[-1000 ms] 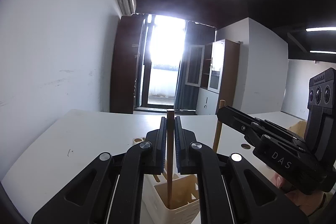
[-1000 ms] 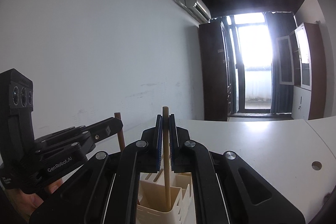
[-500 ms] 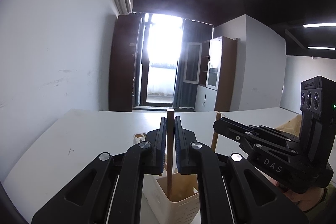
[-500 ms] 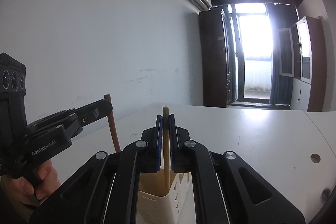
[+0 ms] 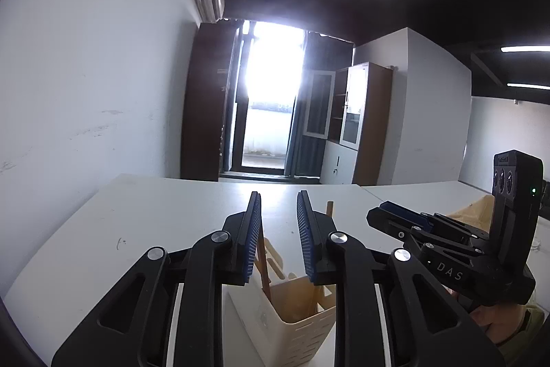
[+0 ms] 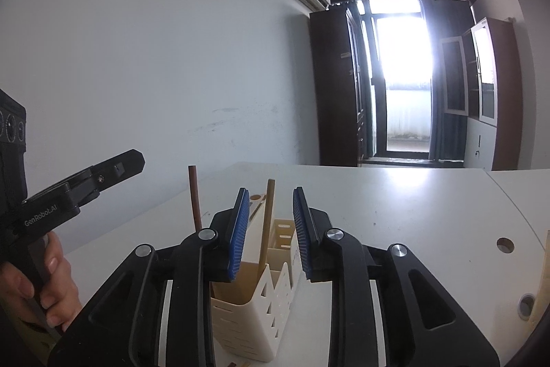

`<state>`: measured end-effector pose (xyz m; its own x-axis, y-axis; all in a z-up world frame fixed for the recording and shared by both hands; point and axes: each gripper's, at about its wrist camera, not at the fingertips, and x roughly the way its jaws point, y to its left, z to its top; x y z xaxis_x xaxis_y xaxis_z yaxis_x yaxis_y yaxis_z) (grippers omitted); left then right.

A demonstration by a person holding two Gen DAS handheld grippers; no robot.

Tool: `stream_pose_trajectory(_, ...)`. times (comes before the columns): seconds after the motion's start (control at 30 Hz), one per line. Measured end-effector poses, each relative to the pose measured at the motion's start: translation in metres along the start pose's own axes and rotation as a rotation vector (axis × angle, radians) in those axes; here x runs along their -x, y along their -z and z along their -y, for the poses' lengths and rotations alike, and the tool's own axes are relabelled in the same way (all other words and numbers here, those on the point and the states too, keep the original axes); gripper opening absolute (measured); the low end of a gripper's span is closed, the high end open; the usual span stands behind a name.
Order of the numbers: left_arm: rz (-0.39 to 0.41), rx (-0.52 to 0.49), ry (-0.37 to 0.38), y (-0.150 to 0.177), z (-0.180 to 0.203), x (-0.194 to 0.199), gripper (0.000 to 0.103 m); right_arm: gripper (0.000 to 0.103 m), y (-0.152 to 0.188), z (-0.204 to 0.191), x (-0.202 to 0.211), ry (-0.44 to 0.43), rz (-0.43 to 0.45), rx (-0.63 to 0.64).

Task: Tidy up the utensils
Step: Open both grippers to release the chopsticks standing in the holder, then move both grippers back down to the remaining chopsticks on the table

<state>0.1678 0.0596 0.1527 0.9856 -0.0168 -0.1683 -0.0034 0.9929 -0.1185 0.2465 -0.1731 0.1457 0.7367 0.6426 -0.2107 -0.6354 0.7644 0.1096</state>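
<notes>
— Are the tongs gripping anything?

— No, the left gripper and right gripper are both gaping, spread wide over the caddy.

— And the sticks?

— The dark stick and pale stick are leaning inside the caddy, on the table.

The broad white matte surface carries a cream slotted plastic utensil caddy standing upright near its front edge. Two round holes pierce the top toward its right side.
</notes>
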Motion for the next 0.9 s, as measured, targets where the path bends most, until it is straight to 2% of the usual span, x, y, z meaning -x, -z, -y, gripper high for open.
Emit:
stream_pose_trajectory(0.07,-0.018,0.004,-0.007,0.001,-0.001,0.004,0.029,0.031,-0.002,-0.004,0.0,0.011,-0.007,0.007)
stream_pose_trajectory(0.13,-0.052,-0.005,-0.003,0.004,-0.002,0.007,0.04,0.031,0.002,-0.004,0.004,0.039,-0.01,0.002)
stream_pose_trajectory(0.27,-0.095,-0.025,-0.039,0.012,-0.005,0.016,0.041,0.034,0.009,-0.004,0.007,0.063,-0.054,-0.012)
stream_pose_trajectory(0.43,-0.14,0.021,-0.059,0.029,-0.016,0.028,0.045,0.042,0.02,-0.009,0.014,0.084,-0.081,-0.007)
stream_pose_trajectory(0.67,-0.184,0.004,-0.048,0.053,-0.015,0.039,0.049,0.052,0.044,-0.021,0.027,0.103,-0.14,0.013)
stream_pose_trajectory(0.9,-0.252,-0.02,-0.064,0.083,-0.01,0.036,0.049,0.056,0.074,-0.024,0.028,0.123,-0.215,-0.014)
